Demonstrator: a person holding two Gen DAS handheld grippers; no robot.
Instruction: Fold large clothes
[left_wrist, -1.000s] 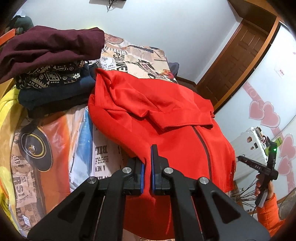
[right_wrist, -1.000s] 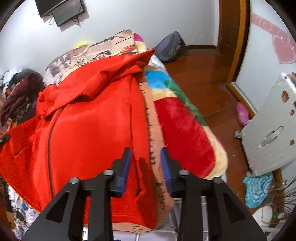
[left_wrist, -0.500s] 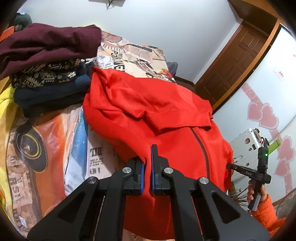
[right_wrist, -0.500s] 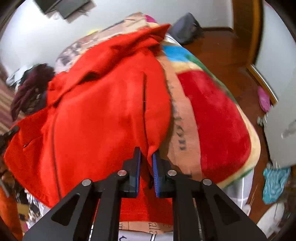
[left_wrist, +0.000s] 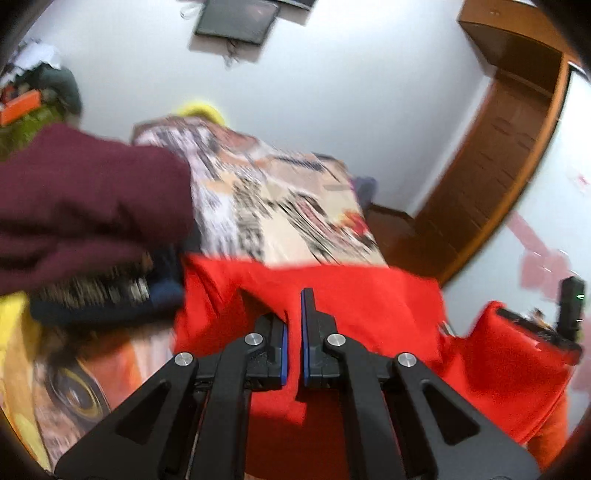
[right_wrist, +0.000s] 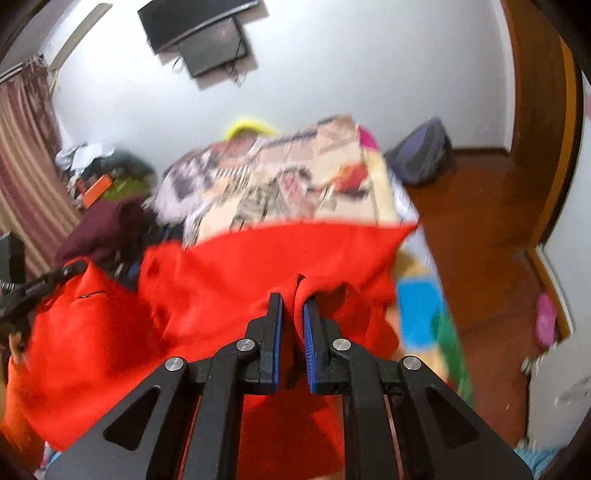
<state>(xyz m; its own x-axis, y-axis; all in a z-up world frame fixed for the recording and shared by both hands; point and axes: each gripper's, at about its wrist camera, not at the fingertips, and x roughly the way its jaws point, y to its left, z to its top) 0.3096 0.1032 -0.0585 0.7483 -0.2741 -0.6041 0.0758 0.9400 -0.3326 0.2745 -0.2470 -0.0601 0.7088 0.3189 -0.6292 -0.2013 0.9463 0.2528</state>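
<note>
Red jacket (left_wrist: 354, 306) cloth is clamped in the left gripper (left_wrist: 293, 334) in the left wrist view, and where a second ago the jacket lay spread flat over the bed (left_wrist: 280, 206), its near edge is now lifted and carried toward the far end, beside the pile of folded clothes (left_wrist: 85, 221). In the right wrist view the right gripper (right_wrist: 291, 328), open a second ago, has closed on a bunch of the same jacket (right_wrist: 258, 266) and risen too. Judging by this, the lengthwise fold is under way, not yet laid down.
</note>
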